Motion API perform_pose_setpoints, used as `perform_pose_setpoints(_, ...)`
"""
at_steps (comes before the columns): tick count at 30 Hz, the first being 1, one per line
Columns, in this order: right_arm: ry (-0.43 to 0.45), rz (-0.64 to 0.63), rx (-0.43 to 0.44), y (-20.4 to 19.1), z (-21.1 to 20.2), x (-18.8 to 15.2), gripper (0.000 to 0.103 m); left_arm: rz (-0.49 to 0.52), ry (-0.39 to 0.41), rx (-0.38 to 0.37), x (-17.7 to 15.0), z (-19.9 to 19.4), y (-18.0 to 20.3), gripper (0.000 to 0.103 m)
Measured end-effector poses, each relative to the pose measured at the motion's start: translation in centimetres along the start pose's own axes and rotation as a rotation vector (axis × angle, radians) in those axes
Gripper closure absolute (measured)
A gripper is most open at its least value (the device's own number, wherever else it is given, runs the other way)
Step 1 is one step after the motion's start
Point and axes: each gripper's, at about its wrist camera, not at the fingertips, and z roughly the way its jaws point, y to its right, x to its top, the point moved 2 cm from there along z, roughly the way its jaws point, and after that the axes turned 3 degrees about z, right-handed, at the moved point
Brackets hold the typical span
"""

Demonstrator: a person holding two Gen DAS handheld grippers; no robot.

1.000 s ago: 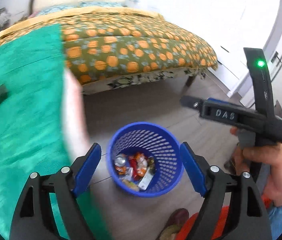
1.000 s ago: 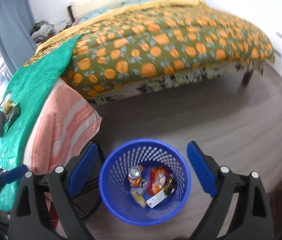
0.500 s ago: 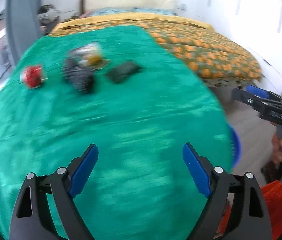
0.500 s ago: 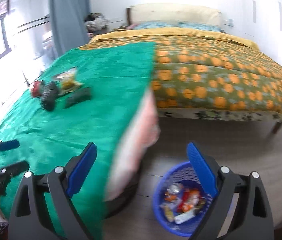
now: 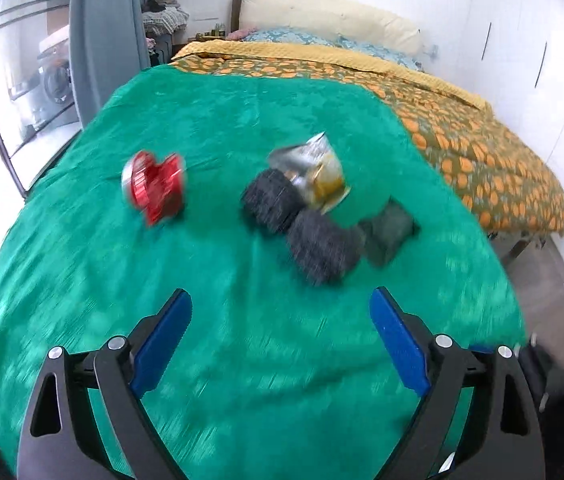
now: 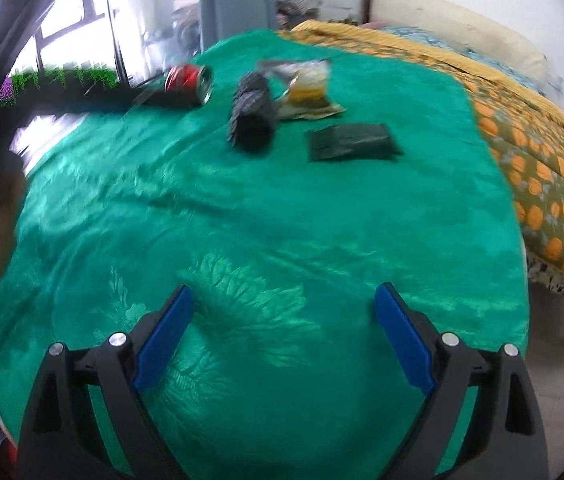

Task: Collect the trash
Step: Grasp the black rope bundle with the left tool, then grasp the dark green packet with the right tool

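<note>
both the left gripper (image 5: 280, 338) and right gripper (image 6: 282, 336) are spread wide and empty above the green cloth (image 5: 242, 340). ahead lie a red can (image 5: 154, 186), a snack bag (image 5: 314, 172) and a dark pouch (image 6: 352, 142); best to take one piece squarely, fingers straddling it.
</note>
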Motion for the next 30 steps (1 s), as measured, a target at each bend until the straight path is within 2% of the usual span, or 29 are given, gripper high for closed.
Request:
perform_pose_setpoints(4, 0.004, -0.022, -0.004, -0.4, 0.2, 0.2, 0.014, -0.056, -0.039, 0.002, 2.2, 4.1, 0.6, 0.013)
perform_pose_setpoints(10, 0.005, -0.023, -0.01, -0.6, 0.5, 0.5, 0.014, -0.101, -0.103, 0.072, 3.7, 8.6, 0.5, 0.013)
perform_pose_setpoints(12, 0.0, -0.013, 0.0, -0.2, 0.5, 0.3, 0.014, -0.104, -0.116, 0.086, 3.6, 9.1, 0.3, 0.022)
perform_pose_setpoints(13, -0.003, -0.009, 0.004, -0.1, 0.6, 0.4, 0.014, -0.103, -0.122, 0.076, 3.5, 9.1, 0.1, 0.032)
perform_pose_setpoints(14, -0.003, -0.007, 0.006, 0.0, 0.5, 0.3, 0.014, -0.101, -0.126, 0.067, 3.4, 9.1, 0.1, 0.047)
perform_pose_setpoints(16, -0.004, -0.006, 0.006, 0.1, 0.5, 0.3, 0.014, -0.089, -0.143, 0.054, 3.1, 8.7, -0.1, 0.062)
perform_pose_setpoints(17, -0.004, -0.006, 0.006, 0.1, 0.5, 0.3, 0.014, -0.077, -0.142, 0.052, 2.8, 8.1, -0.2, 0.064)
perform_pose_setpoints(23, -0.002, -0.004, 0.003, 0.2, 0.4, 0.2, 0.013, 0.061, -0.168, 0.02, -0.2, 1.9, -1.4, 0.064)
perform_pose_setpoints(28, 0.001, -0.008, -0.004, 0.0, 0.1, 0.1, 0.013, 0.109, -0.223, -0.017, -4.9, -2.0, -3.6, 0.062)
perform_pose_setpoints(30, 0.002, -0.009, -0.008, 0.2, 0.2, 0.1, 0.013, 0.12, -0.211, -0.022, -6.4, -2.7, -3.9, 0.061)
